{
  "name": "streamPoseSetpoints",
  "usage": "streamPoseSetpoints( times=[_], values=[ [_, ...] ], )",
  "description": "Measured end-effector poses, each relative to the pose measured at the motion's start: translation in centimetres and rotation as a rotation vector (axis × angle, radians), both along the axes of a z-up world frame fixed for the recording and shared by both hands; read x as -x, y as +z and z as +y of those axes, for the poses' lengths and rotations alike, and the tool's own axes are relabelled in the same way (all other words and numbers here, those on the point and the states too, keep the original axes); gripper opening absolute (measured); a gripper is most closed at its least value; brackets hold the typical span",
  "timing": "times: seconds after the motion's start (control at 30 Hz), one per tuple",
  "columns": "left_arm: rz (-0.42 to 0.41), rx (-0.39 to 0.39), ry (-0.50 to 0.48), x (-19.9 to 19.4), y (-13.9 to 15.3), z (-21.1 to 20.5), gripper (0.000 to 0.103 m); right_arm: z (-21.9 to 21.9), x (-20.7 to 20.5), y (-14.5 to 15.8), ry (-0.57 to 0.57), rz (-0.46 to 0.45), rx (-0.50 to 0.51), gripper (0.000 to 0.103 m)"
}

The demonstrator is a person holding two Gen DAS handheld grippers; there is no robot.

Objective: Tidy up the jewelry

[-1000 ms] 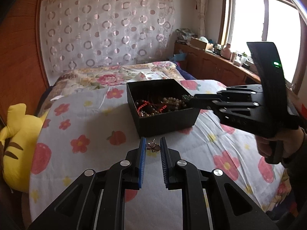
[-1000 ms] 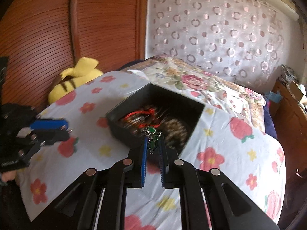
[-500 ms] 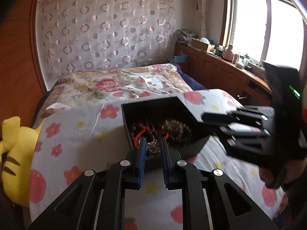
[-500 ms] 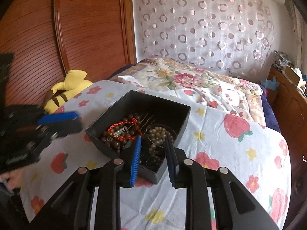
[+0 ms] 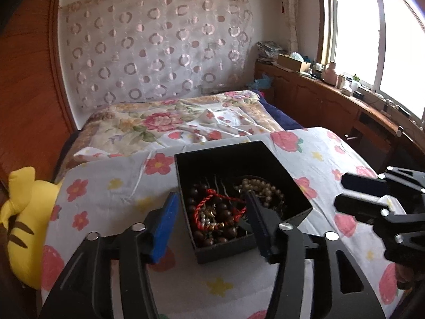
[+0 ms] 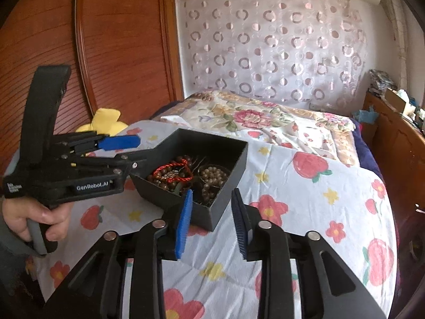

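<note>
Colours and patterns, bed scene

Black box (image 5: 240, 156) is holding a red cord bracelet (image 5: 209, 207), dark brown beads (image 5: 198, 207) and pale beads (image 5: 263, 188); white sheet (image 5: 111, 194) is showing red strawberries and flowers; blue pads (image 6: 183, 220) are lining black fingers.

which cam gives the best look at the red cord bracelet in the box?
Left wrist. The red cord bracelet shows as a near-complete loop between the open left tool, looking down into the black box. The right wrist view shows it smaller and from lower, part hidden among the beads.
</note>
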State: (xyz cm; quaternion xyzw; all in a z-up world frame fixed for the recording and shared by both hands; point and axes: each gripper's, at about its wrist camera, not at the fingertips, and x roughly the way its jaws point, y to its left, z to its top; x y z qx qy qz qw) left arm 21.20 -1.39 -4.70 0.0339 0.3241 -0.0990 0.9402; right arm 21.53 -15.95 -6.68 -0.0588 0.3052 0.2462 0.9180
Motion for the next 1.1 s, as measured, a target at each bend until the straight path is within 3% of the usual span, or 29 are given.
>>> streamPoseSetpoints(
  times=[0.07, 0.17, 0.23, 0.43, 0.57, 0.77, 0.93, 1.1],
  values=[
    [-0.036, -0.008, 0.024, 1.2, 0.4, 0.2, 0.076, -0.2, 0.9, 0.4, -0.016, -0.017, -0.006, 0.037],
    [-0.081, 0.008, 0.039, 3.6, 1.2, 0.6, 0.086, -0.4, 2.7, 1.3, -0.041, -0.069, -0.008, 0.056],
    [-0.095, 0.028, 0.032, 4.9, 1.6, 1.1, 0.089, -0.3, 4.4, 2.0, -0.049, -0.123, -0.006, 0.074],
    [-0.157, 0.017, 0.073, 8.8, 2.8, 1.4, 0.095, -1.3, 8.1, 3.4, -0.070, -0.174, -0.080, 0.096],
    [-0.165, 0.032, 0.088, 11.0, 3.3, 1.5, 0.095, -2.2, 10.7, 3.9, -0.097, -0.192, -0.121, 0.101],
    [-0.186, 0.068, 0.131, 14.2, 3.5, 2.1, 0.095, -3.0, 13.6, 3.5, -0.191, -0.232, -0.074, 0.101],
    [-0.217, 0.009, 0.165, 16.0, 3.3, 1.9, 0.095, -3.7, 14.1, 2.9, -0.225, -0.225, -0.090, 0.101],
    [-0.214, 0.013, 0.165, 16.7, 3.4, 2.0, 0.095, -3.8, 13.9, 2.7, -0.240, -0.224, -0.095, 0.101]
  ],
)
